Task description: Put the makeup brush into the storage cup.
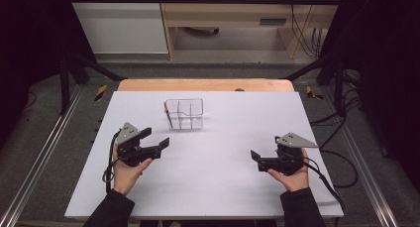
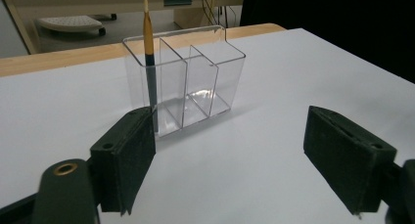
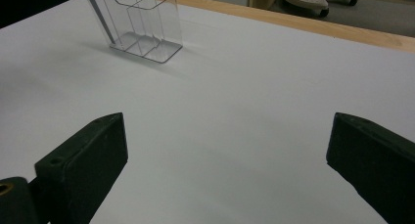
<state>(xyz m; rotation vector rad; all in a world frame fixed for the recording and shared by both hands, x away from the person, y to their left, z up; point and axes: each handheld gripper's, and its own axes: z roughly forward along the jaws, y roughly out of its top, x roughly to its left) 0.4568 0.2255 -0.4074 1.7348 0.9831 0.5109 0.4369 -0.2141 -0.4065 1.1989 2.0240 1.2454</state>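
Observation:
A clear plastic organizer (image 1: 184,114) with three compartments stands upright on the white table top (image 1: 213,182), toward the back middle. A thin brush with a yellow upper shaft and dark lower part (image 2: 149,53) stands in the organizer's (image 2: 195,82) leftmost compartment in the left gripper view, leaning at the box's left end (image 1: 169,116). My left gripper (image 1: 156,138) is held in front and to the left of the box, open with nothing between its jaws (image 2: 230,155). My right gripper (image 1: 257,160) hovers at the front right, open and empty (image 3: 225,160), far from the organizer (image 3: 142,23).
The white sheet covers a wooden table whose far edge (image 1: 205,85) shows behind the organizer. Beyond it stand a wooden desk (image 1: 237,14) and cables on the floor. Black frame bars (image 1: 69,78) flank both sides. A cable trails from each gripper.

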